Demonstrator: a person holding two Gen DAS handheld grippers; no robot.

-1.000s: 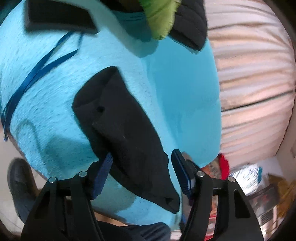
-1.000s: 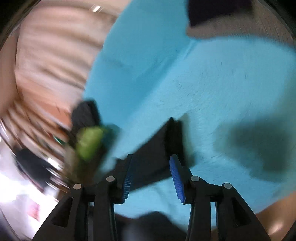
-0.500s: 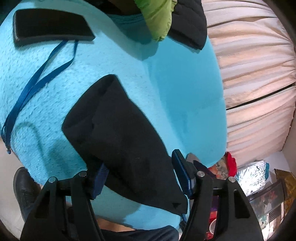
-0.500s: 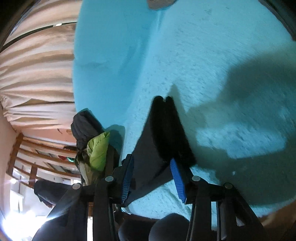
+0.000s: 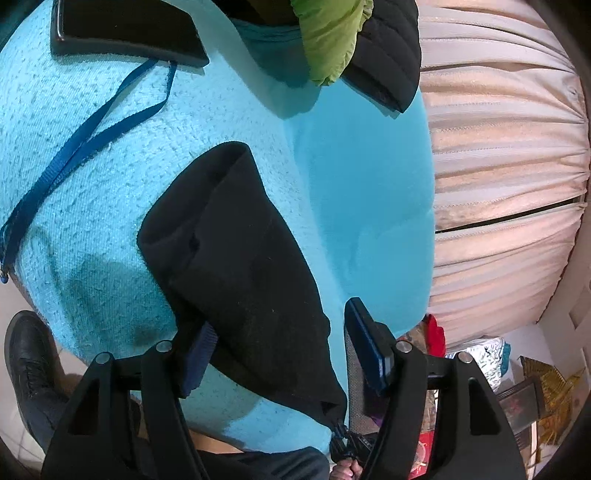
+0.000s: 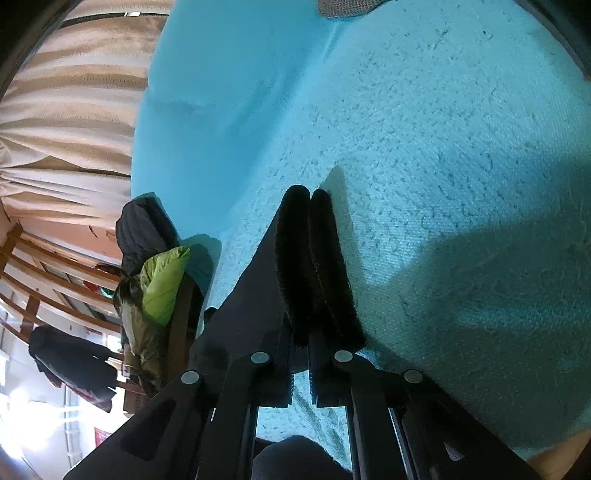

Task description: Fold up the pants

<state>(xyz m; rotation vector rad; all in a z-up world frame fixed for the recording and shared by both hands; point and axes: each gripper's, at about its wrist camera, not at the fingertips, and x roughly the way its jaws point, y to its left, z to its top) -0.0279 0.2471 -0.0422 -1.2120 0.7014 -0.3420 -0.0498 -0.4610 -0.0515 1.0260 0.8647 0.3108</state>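
the right gripper is sitting with its jaws pressed together, having just been closing, and it is pinching the folded edge of the black pants; 2 rounded folds of the cloth are running forward from the pads across the turquoise blanket. in the left wrist view the left gripper is standing wide, its jaws apart on either side of the pants; the cloth is lying between them, the left pad is touching the cloth's edge and the right pad is standing clear of it. the pants are lying flat on the blanket in a long folded strip. farther off, a blue strap is trailing over the blanket toward a flat black case. a green and black jacket is hanging at the far edge, with a pale curtain behind.
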